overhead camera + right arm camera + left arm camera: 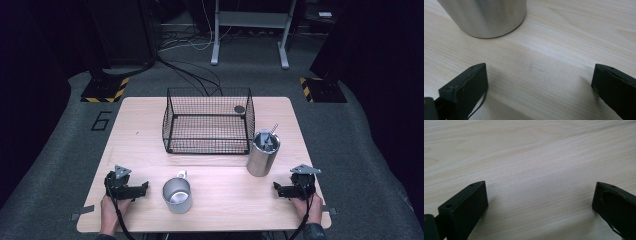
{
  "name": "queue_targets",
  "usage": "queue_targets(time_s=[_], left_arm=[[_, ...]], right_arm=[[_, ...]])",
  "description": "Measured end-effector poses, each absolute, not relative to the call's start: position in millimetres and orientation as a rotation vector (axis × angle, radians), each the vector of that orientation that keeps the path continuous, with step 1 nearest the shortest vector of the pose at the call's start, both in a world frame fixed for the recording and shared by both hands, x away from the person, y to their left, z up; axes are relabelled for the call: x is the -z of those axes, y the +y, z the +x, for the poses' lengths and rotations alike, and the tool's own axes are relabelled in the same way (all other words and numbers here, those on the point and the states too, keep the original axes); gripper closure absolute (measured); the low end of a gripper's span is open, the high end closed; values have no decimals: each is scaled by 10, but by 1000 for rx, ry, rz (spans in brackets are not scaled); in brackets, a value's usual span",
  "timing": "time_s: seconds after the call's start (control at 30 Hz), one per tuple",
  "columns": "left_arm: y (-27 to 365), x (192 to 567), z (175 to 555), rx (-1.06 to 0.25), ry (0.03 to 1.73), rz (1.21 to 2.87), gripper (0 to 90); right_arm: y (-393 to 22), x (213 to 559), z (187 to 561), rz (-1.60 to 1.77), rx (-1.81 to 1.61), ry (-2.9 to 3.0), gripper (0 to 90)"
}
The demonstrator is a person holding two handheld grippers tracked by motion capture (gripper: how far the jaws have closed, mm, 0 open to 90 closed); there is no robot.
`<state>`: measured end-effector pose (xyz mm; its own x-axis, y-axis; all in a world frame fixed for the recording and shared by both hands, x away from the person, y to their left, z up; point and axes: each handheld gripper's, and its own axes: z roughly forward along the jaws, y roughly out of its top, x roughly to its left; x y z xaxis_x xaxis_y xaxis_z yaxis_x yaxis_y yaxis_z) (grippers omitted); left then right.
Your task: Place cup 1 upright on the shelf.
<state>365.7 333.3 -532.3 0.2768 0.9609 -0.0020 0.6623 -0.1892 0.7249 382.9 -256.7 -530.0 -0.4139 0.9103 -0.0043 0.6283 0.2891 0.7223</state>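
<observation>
Wooden table (220,195): empty mug (177,195), tumbler (263,153) holding straw (274,128).

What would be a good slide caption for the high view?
Two hand-held grippers, left gripper and right gripper, rest open on a wooden table near a steel mug, tall tumbler and wire basket.

Setting: a lab or test bay is showing | pale wooden table (225,200) is sitting on grey carpet (60,165) marked with a black number six (101,120) | yellow-and-black hazard-striped bases (106,90) are flanking it | loose black cables (190,70) are trailing toward a grey metal stand (250,30) | dark curtains (30,60) are closing it in
</observation>
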Motion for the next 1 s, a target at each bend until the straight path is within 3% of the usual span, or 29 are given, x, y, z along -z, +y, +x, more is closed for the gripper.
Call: queue_targets(time_s=[0.63,1.0], left_arm=[[3335,5321,3660,-625,1456,1935,1],[3334,5322,3662,-625,1454,1936,1]], right_arm=[[-2534,5268,3818,1379,-927,2165,8],[-2532,4943,3730,1397,-1061,2114,12]])
